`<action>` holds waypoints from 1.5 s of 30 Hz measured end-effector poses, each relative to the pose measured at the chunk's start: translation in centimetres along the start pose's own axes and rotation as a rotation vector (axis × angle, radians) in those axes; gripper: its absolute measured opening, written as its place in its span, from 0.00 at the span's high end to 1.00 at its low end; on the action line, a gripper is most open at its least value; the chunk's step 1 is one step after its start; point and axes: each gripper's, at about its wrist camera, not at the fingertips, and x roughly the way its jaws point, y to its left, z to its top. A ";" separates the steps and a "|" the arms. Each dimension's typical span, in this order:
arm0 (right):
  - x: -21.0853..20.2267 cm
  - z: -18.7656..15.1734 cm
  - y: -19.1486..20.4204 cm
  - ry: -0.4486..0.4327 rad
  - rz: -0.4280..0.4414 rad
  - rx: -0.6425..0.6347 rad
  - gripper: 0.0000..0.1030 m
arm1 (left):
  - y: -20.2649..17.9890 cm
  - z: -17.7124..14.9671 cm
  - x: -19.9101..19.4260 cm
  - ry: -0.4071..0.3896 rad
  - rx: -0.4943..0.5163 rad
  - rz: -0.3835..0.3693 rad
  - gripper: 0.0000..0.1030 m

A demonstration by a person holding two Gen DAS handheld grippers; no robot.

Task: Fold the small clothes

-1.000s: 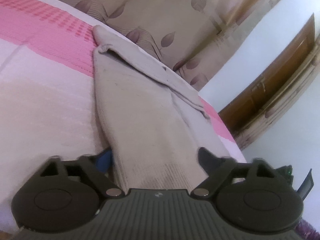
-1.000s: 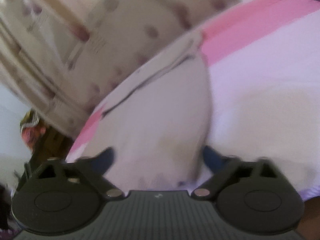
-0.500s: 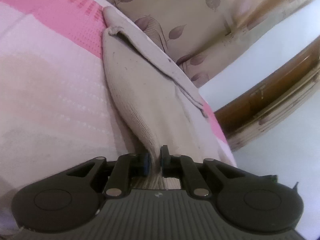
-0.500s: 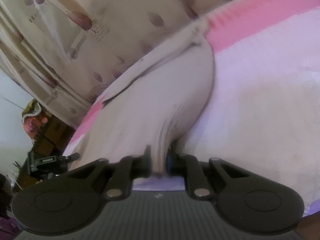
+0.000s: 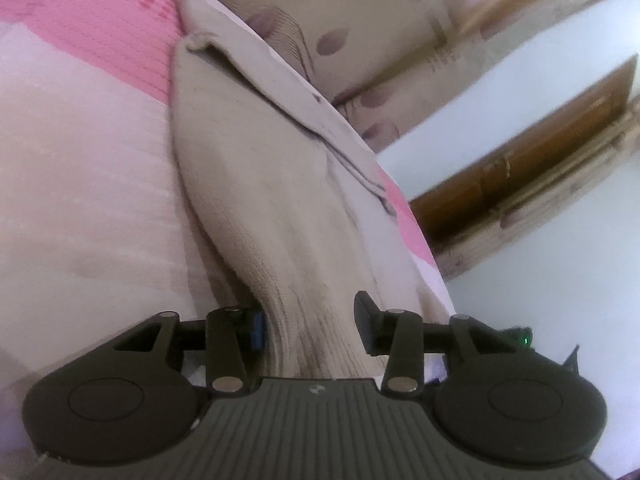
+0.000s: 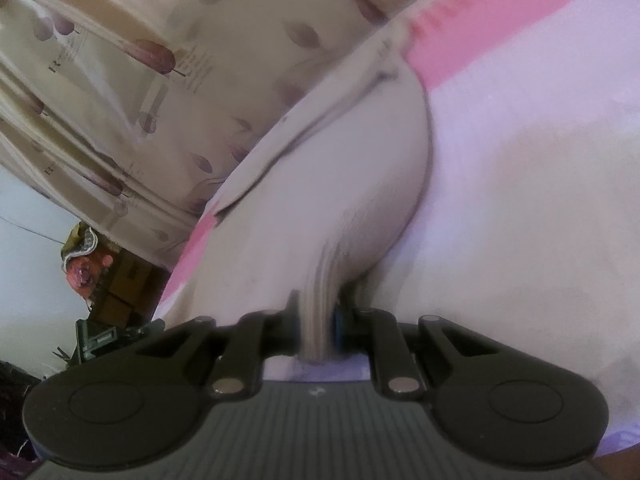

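Beige knit garment (image 5: 280, 184) lies on the pink-and-white bed (image 5: 80, 184). Right gripper (image 6: 316, 328) fingers clamp its ribbed hem. Left gripper (image 5: 310, 328) fingers, just opened, straddle the hem unpinched.

Right wrist view smeared all over; garment (image 6: 340, 184) weave unreadable, curtain (image 6: 120, 80) print soft; hem's near edge hidden under gripper body in both views; clutter (image 6: 100, 280) at left too small and blurred to identify; left view: wooden frame (image 5: 540, 160) cut by right edge, bedsheet (image 5: 80, 200) by left edge.
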 end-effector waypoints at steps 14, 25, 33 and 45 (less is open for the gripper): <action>1.4 -0.1 1.7 -0.013 -0.047 -0.145 0.88 | -0.1 -0.7 1.8 -0.061 -0.054 0.090 0.91; 0.0 -0.4 1.6 -0.119 0.115 -0.076 0.87 | -3.3 -1.9 -0.9 -0.299 -0.009 0.128 0.91; -0.2 0.2 1.5 -0.190 0.190 -0.016 0.87 | -3.4 -1.5 -0.9 -0.321 -0.006 0.128 0.91; -0.3 1.7 2.8 -0.286 0.256 -0.021 0.87 | -5.2 0.4 -1.5 -0.393 0.020 0.091 0.91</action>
